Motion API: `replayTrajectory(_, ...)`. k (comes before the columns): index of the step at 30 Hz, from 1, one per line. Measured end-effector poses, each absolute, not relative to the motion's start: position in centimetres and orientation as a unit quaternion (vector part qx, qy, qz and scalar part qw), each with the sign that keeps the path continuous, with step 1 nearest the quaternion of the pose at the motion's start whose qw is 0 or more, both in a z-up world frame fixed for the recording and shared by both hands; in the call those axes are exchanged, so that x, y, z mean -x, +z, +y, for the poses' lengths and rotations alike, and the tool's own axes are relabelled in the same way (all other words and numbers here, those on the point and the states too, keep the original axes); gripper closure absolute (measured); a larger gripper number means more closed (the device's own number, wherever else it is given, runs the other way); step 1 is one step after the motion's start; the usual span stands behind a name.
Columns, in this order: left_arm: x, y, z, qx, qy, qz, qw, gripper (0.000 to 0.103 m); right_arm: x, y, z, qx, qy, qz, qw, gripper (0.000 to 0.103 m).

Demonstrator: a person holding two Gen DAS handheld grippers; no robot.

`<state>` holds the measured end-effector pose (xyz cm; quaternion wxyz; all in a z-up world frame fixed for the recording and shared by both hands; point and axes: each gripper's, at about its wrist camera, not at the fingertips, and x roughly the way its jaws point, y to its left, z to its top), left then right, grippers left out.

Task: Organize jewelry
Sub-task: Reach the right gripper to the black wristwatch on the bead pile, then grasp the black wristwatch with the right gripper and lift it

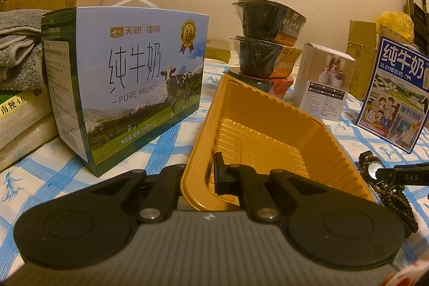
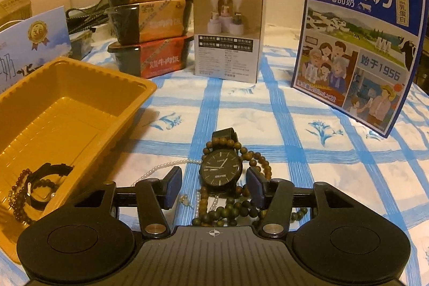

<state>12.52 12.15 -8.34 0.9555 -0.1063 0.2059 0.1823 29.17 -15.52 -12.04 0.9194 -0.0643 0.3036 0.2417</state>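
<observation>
**A:** How should the step in hand have been done well?

**B:** By my reading, it was picking up the black watch (image 2: 221, 168). The right gripper (image 2: 213, 182) stood released, its jaws spread with one pad on each side of the watch case and touching nothing. I would have lowered it squarely, closed on the rigid case rather than the strap, and lifted slowly, since the wooden bead strand (image 2: 236, 208) looped around the watch and could snag.

**A:** And the left one?

**B:** The left gripper (image 1: 199, 173) was clenched on the near wall of the gold tray (image 1: 268, 109), one finger inside and one outside, steadying it. The wall was thin moulded plastic, ribbed and glossy, so a hard squeeze might buckle it.

**A:** Where did everything lie relative to that tray?

**B:** The watch lay just right of the tray on the blue-checked cloth (image 2: 295, 119), amid matte round beads and a fine pearl strand (image 2: 161, 168) that ran toward the tray. Inside the tray, at its near end, sat a dark bracelet (image 2: 44, 184) and small reddish beads (image 2: 18, 195). Beyond the tray stood stacked meal bowls (image 2: 150, 31); a milk carton (image 1: 128, 87) stood to its left.
</observation>
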Motion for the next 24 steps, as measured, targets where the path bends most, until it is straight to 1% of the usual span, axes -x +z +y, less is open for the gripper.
replayTrajectory(13,-12.6,-8.4,12.2,0.106,0.183,0.207,0.955,0.096,-31.0,-13.6,-15.0,0.084,0.234,0.311,0.918,0.050)
replayTrajectory(22,-12.6,-8.5,12.3,0.106,0.183,0.207,0.955,0.096,-31.7,-14.6,-13.6,0.126,0.230,0.305,0.915,0.050)
replayTrajectory(23,-12.6,-8.4,12.3,0.106,0.183,0.207,0.955,0.096,-31.7,-14.6,-13.7,0.128,0.230,0.302,0.916,0.053)
replayTrajectory(24,-12.6,-8.4,12.2,0.106,0.183,0.207,0.955,0.096,-31.6,-14.6,-13.7,0.129,0.234,0.301,0.915,0.059)
